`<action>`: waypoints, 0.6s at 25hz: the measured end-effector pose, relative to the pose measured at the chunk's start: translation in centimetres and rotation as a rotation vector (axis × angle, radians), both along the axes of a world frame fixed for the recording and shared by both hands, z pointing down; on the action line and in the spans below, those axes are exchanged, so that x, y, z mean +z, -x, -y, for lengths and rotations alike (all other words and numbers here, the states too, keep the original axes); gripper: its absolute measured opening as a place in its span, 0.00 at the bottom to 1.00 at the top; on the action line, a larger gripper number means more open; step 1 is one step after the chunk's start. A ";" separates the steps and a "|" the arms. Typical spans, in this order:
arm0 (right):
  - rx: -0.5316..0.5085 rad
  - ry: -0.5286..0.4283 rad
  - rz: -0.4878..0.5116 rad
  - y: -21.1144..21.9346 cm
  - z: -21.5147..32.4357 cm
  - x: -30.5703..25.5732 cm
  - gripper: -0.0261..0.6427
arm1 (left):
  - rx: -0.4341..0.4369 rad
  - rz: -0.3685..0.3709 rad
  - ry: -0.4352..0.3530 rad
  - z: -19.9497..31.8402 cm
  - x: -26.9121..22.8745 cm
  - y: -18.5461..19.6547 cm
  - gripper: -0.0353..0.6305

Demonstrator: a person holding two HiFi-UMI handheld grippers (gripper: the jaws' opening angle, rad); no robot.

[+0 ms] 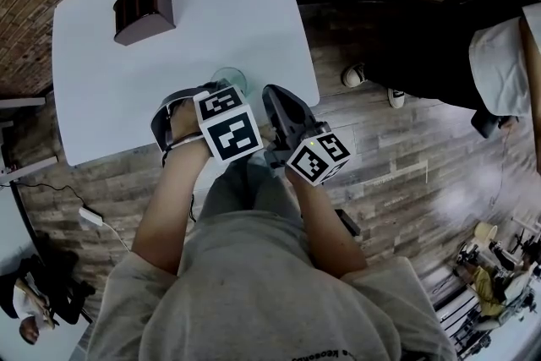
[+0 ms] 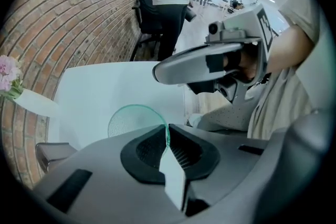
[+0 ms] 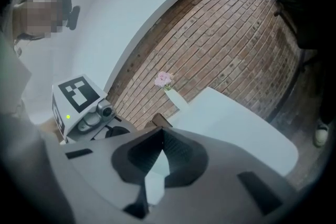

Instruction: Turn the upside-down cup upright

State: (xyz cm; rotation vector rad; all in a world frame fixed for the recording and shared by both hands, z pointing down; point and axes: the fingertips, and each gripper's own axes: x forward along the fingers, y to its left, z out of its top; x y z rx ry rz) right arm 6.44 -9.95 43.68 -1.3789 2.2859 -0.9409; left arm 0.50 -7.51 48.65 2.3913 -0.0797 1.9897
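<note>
Brown box (image 1: 144, 10) sits well apart from cup (image 1: 230, 79)

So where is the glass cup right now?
In the head view the glass cup is by the near edge of the white table, its rim pinched in the jaws of the left gripper, nearer the person than the brown box.

Cup (image 1: 232, 78) at table (image 1: 245, 4)'s near edge; box (image 1: 144, 10) farther back, left.
</note>
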 end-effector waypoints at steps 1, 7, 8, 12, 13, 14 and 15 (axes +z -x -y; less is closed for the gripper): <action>-0.003 0.004 -0.007 0.0 0.0 0.1 0.05 | 0.005 0.000 -0.006 0.0 0.0 -0.1 0.09; -0.038 0.038 -0.138 0.6 0.0 1.0 0.05 | 0.015 -0.014 -0.018 0.1 0.1 -0.5 0.09; -0.047 0.041 -0.170 0.7 0.0 1.1 0.05 | 0.016 -0.016 -0.019 0.1 0.0 -0.5 0.09; -0.069 0.046 -0.243 1.1 0.0 1.5 0.05 | 0.018 -0.030 -0.026 0.2 -0.2 -0.4 0.09; -0.073 0.047 -0.251 1.2 0.0 1.6 0.05 | 0.020 -0.034 -0.028 0.2 -0.2 -0.4 0.09; -0.076 0.049 -0.257 1.3 0.0 1.6 0.05 | 0.021 -0.037 -0.030 0.2 -0.2 -0.3 0.09; -0.079 0.051 -0.261 1.3 0.1 1.7 0.05 | 0.020 -0.042 -0.031 0.2 -0.2 -0.4 0.09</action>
